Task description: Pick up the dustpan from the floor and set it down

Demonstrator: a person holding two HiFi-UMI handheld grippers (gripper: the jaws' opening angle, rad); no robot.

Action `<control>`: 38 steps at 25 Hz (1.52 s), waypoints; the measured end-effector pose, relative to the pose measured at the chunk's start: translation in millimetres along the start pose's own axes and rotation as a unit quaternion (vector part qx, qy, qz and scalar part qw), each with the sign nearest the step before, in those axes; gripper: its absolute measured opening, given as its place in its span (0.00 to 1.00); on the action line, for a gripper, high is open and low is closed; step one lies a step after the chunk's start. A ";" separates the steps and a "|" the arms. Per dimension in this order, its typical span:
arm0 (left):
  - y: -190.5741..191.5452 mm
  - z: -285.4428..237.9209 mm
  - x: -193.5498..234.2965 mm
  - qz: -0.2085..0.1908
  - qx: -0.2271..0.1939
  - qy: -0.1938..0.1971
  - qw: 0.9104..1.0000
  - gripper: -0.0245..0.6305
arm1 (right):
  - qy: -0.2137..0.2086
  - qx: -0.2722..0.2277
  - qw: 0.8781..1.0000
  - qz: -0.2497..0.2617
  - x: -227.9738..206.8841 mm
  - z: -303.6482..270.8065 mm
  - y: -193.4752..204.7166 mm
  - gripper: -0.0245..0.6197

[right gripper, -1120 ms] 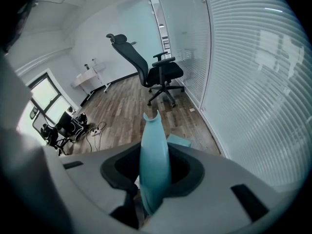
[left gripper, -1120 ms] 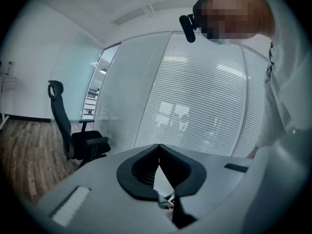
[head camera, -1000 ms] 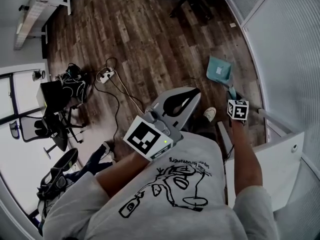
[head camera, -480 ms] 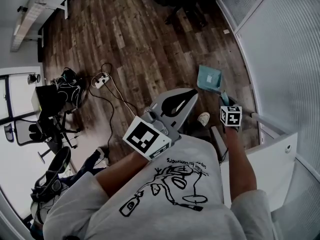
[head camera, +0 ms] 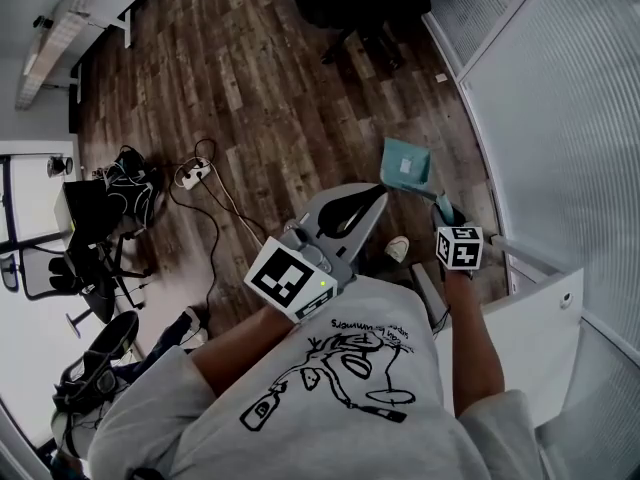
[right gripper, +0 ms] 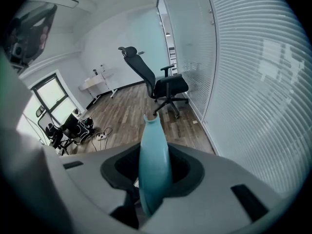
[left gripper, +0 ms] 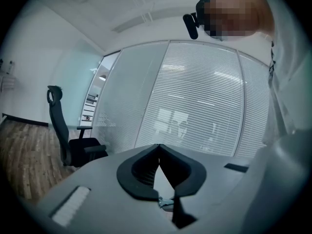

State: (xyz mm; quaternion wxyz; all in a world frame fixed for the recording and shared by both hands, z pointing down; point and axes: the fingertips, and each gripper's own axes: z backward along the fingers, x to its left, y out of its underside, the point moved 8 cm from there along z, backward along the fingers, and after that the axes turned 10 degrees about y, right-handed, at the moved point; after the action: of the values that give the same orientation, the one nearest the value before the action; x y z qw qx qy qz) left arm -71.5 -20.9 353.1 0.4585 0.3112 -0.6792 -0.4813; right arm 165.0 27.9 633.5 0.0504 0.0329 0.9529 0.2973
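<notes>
A teal dustpan [head camera: 405, 163] is pinched by its handle in the right gripper [head camera: 443, 213], at one o'clock from the person's chest. A blind-covered glass partition [head camera: 540, 118] stands at three o'clock. The pan is judged to be carried above the wooden floor [head camera: 250, 88]. The left gripper [head camera: 372, 195] is pressed together and empty. Next, a spot is to be chosen, the pan lowered flat and then released.
</notes>
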 end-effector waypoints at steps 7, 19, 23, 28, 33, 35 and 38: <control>-8.4 3.2 2.2 -0.006 -0.010 0.004 1.000 0.04 | 0.004 -0.017 1.000 -0.006 5.0 40.4 -26.5 0.18; -21.1 2.3 2.5 -0.015 -0.021 0.014 1.000 0.04 | 0.010 -0.041 0.999 0.006 17.6 116.2 -67.3 0.18; -26.6 -2.8 2.7 -0.019 -0.026 0.019 0.999 0.04 | 0.010 -0.054 0.998 0.015 21.2 143.7 -85.6 0.18; -28.2 -6.6 1.3 -0.020 -0.028 0.024 0.999 0.04 | 0.009 -0.073 0.997 0.021 24.3 174.5 -104.7 0.18; -30.6 -8.8 -6.0 -0.022 -0.029 0.028 0.999 0.04 | 0.008 -0.080 0.996 0.024 25.5 202.2 -114.7 0.18; -32.6 -9.1 -6.6 -0.024 -0.030 0.030 0.999 0.04 | 0.009 -0.083 0.996 0.027 27.3 212.8 -120.1 0.18; -33.1 -9.3 -4.2 -0.022 -0.029 0.028 0.999 0.04 | 0.011 -0.088 0.996 0.033 29.9 226.7 -129.2 0.18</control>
State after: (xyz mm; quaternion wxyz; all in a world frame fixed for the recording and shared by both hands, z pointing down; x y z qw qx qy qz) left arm -61.9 -32.1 321.7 0.4753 0.3256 -0.6452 -0.5018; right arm 157.2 52.3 372.2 0.0324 0.0564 0.9219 0.3819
